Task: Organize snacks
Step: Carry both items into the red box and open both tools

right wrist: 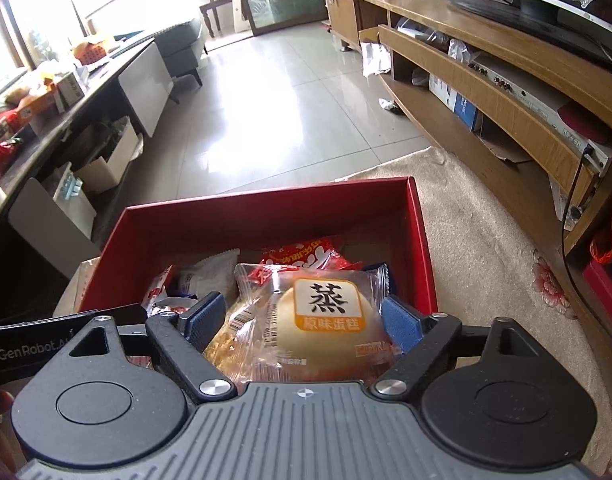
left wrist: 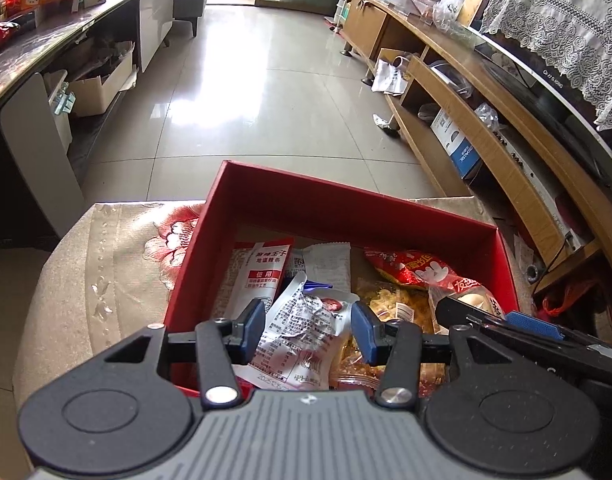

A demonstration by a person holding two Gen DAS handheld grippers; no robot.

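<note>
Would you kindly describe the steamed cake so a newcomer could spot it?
Find the red box on the beige floral cloth. Near its front, between the right claw's blue pads, lies the steamed cake: a pale round bun in clear wrap, alone bearing an orange-framed black character.

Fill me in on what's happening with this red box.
A person is sorting snacks into the red box with tongs in each hand. The left tongs straddle a crinkled white packet, pads not clearly pressing. The right tongs stand open around a wrapped steamed cake lying on the other snacks.
</note>
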